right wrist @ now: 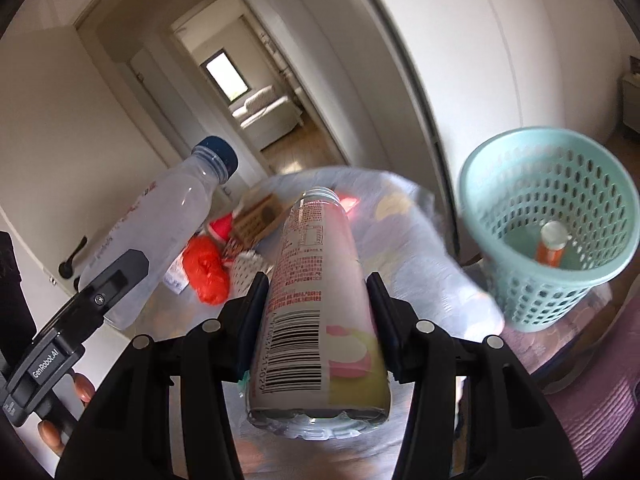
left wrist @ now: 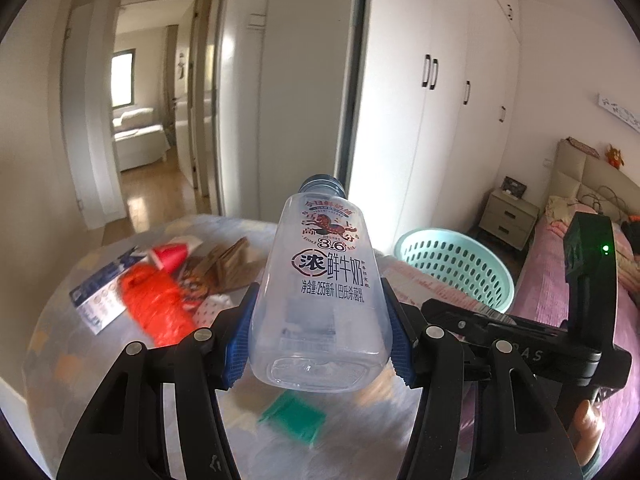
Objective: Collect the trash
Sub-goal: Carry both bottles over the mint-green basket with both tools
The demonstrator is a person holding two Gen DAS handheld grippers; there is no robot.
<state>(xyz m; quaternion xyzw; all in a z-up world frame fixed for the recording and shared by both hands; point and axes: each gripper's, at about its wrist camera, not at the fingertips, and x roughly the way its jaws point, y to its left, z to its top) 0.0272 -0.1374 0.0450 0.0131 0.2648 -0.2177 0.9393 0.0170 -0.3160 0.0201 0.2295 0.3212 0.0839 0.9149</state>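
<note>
Between left claw [left wrist: 320,336] pads: milk bottle [left wrist: 324,280]

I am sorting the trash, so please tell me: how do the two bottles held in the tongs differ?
The clear milk bottle in the left tongs wears a dark blue cap; the wrapped bottle in the right tongs has an open neck. The clear milk bottle shows print on bare plastic; the wrapped bottle carries a full label with a barcode. Both look empty and are gripped near their bases.
</note>
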